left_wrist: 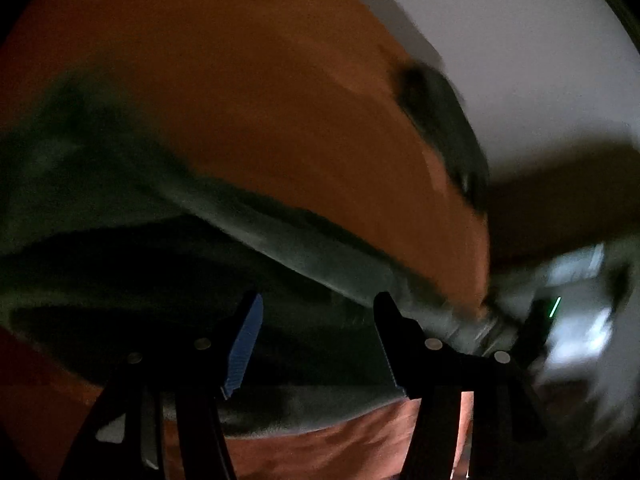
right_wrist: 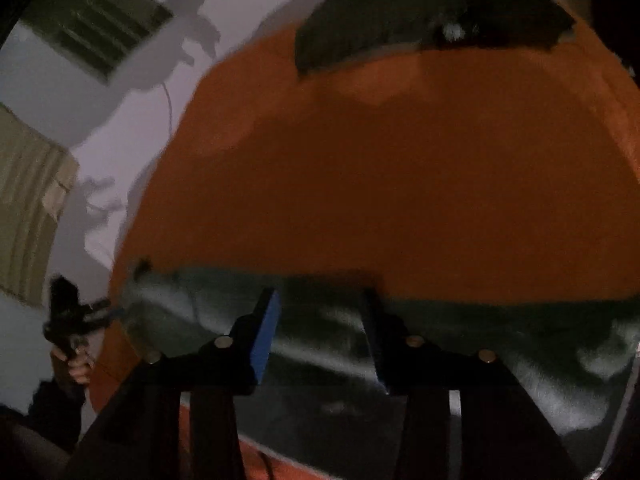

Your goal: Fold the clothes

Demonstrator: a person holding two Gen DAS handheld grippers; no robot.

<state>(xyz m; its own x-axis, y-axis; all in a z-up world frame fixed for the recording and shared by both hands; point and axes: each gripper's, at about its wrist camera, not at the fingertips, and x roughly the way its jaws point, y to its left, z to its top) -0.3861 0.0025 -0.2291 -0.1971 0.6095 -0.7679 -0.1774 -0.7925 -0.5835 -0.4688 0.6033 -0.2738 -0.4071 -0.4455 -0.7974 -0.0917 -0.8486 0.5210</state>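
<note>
A dark green garment (left_wrist: 280, 240) lies crumpled in a long band across the orange cover (left_wrist: 260, 100). My left gripper (left_wrist: 320, 304) hangs over it with the jaws apart, and nothing shows pinched between the blue pads. From the right wrist, the same garment (right_wrist: 320, 320) stretches left to right under my right gripper (right_wrist: 320, 300). Its jaws stand apart, cloth behind and between them, with the blue pad bare. The left gripper (right_wrist: 80, 316), held in a hand, sits at the garment's left end. Both views are blurred.
A second dark garment (right_wrist: 432, 16) lies folded at the far edge of the orange cover (right_wrist: 400, 160), also seen from the left wrist (left_wrist: 436, 120). Pale floor (right_wrist: 132, 80) borders the cover. A slatted vent (right_wrist: 96, 12) and a beige striped thing (right_wrist: 28, 208) are at left.
</note>
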